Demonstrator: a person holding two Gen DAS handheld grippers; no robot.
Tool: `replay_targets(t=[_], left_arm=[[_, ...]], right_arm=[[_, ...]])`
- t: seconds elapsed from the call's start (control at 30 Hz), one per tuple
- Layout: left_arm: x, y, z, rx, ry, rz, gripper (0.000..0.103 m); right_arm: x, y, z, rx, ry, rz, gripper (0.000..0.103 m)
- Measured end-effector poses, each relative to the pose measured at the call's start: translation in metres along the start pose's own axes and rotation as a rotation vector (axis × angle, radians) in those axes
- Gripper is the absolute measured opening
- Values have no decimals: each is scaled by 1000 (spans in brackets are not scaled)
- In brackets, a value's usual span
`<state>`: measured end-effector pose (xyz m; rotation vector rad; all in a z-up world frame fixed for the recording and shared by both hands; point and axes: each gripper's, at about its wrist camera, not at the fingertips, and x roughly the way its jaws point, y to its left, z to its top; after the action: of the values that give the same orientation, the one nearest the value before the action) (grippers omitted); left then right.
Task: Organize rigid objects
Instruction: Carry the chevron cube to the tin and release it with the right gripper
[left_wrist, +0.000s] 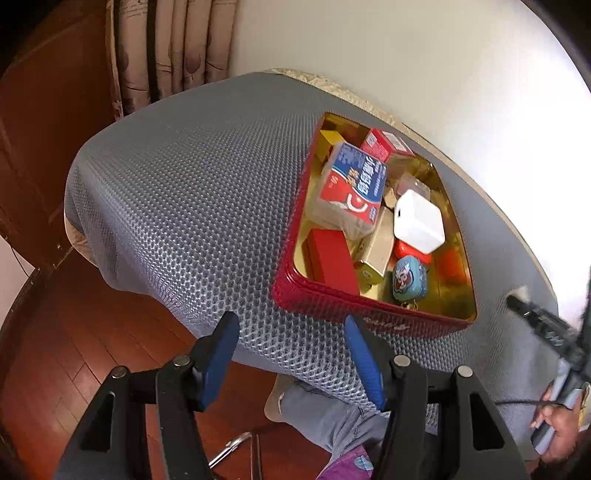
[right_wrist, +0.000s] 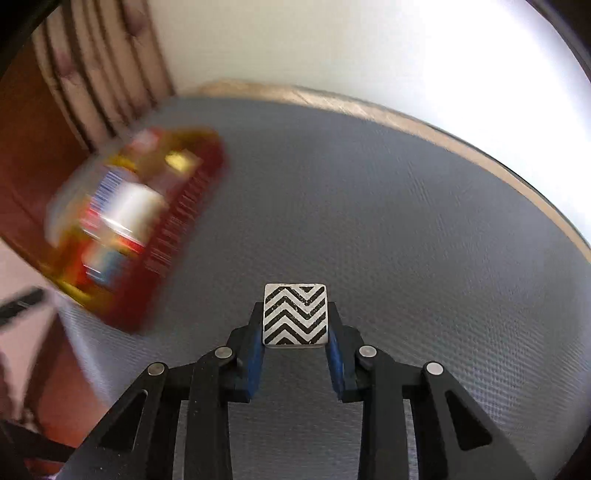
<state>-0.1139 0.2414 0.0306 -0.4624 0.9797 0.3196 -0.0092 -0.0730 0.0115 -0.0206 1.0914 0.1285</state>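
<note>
Tin (left_wrist: 369, 308), red outside and gold inside, resting open on the grey textured mat (left_wrist: 177, 192) that covers the table, near the mat's right side in the left wrist view. Inside lie a red-and-blue wrapped pack (left_wrist: 351, 184) printed with white Chinese characters too small to read, a white square box (left_wrist: 418, 221), a red box (left_wrist: 330, 260), a gold bar-shaped case (left_wrist: 377, 251) and a small blue pouch (left_wrist: 409, 278) bearing a cartoon figure. Script on the tin's front wall is not legible. Left gripper (left_wrist: 291, 354) hovers at the mat's near edge just before the tin, its 2 blue pads spread with nothing between them. Right gripper (right_wrist: 294, 347) pinches a small block with black-and-white chevrons (right_wrist: 295, 314) above bare mat, well apart from the blurred tin (right_wrist: 140, 225).
</note>
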Motion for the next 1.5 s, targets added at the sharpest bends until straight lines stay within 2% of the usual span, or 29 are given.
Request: replay_targets(t=[0.07,0.17,0.37,0.43,0.57,0.8,1.03,1.13,1.17,1.2,1.27,1.4,1.5], left_arm=[[0,1,1,-3,1,1,61],[3,1,1,0,17,-3,61],[1,-4,2,36,-2,40,61],[1,-4,2,41,-3,48,61],[4,-3,3,41,7,58,61],[9,-3,4,45,16,86,61],[9,-5,3,58,16,104,61],[7,-7,3,64,9,111,61],[6,-8,2,65,4,114,61],[5,-8,2,66,-3,115,61],[2,-9,2,70,-15,114,61],[-7,-14,2,89,-64,109,61],[-17,-20,1,116,-114,97,61]], right_arm=[[-12,28,15,-49,-49,46,28],[-12,71,33,-106,-69,132,28],[16,138,41,-177,-38,259,28],[30,157,38,-197,-23,272,28],[49,168,31,-192,11,292,28],[69,174,36,-179,21,276,28],[70,173,38,-153,-13,265,32],[55,169,36,-133,-79,259,43],[47,169,35,-129,-111,254,55],[38,168,33,-125,-150,246,71],[20,167,26,-126,-224,206,88],[-9,166,12,-129,-322,150,97],[-27,161,0,-92,-383,110,98]])
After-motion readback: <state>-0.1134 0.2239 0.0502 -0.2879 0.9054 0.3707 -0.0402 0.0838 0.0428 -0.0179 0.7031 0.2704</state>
